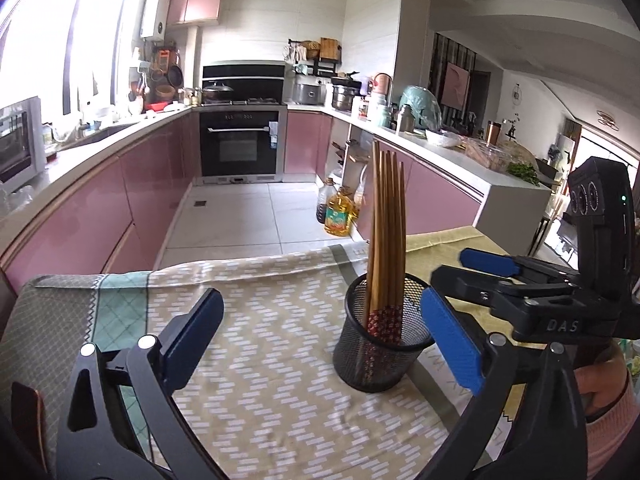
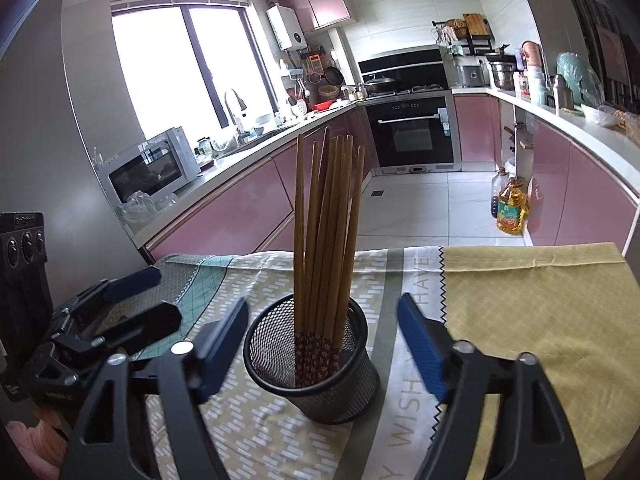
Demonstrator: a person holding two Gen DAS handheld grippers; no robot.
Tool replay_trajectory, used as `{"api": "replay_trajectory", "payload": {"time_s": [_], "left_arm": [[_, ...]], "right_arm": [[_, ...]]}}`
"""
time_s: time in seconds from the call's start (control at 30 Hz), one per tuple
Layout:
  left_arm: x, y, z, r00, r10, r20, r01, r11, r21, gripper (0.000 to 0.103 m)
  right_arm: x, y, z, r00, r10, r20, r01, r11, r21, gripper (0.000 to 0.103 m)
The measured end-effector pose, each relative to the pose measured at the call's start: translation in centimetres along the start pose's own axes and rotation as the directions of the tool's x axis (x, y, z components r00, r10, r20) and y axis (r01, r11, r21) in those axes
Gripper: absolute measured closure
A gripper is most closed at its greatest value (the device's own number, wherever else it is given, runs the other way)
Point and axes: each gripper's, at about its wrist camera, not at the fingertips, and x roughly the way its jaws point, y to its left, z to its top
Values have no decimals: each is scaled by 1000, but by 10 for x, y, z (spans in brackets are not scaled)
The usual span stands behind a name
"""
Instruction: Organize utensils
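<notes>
Your black mesh cup [image 2: 316, 364] stands upright on the patterned tablecloth [image 2: 520, 320], near the seam between its zigzag panel and its yellow panel. Inside it stands a bundle of wooden chopsticks [image 2: 324, 232], red-patterned ends down, plain ends fanning slightly above the rim. Your right gripper [image 2: 322, 344] is spread wide, one blue pad on each side of the cup, neither touching it. Your left gripper [image 1: 320, 332] is likewise released and grasps nothing; the cup sits nearer its right-hand finger.
</notes>
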Motion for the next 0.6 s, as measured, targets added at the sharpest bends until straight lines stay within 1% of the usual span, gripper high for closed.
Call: {"api": "replay_trajectory", "payload": {"time_s": [0.03,0.1,0.17,0.33,0.47,0.6], "left_arm": [[-4,2,-1,1000,13,6,-13,1000,0,6],[-11,6,-6,999,41,19,-41,999,-3,6],[-17,11,-8,998,64,24,-63,998,-18,6],[-33,24,-15,990,128,54,-125,991,-50,6],[-41,28,-23,984,166,70,-162,985,-59,6],[-46,27,-28,976,200,85,-195,979,-65,6]], "right_arm": [[-2,2,-2,1000,-6,1,6,1000,-10,16],[-4,6,-5,1000,-18,3,18,999,-29,13],[-8,11,-9,999,-41,16,42,998,-49,7],[-20,22,-19,995,-74,69,81,992,-96,7],[-28,31,-27,987,-101,124,118,983,-140,7],[-32,34,-30,985,-93,147,113,984,-139,7]]}}
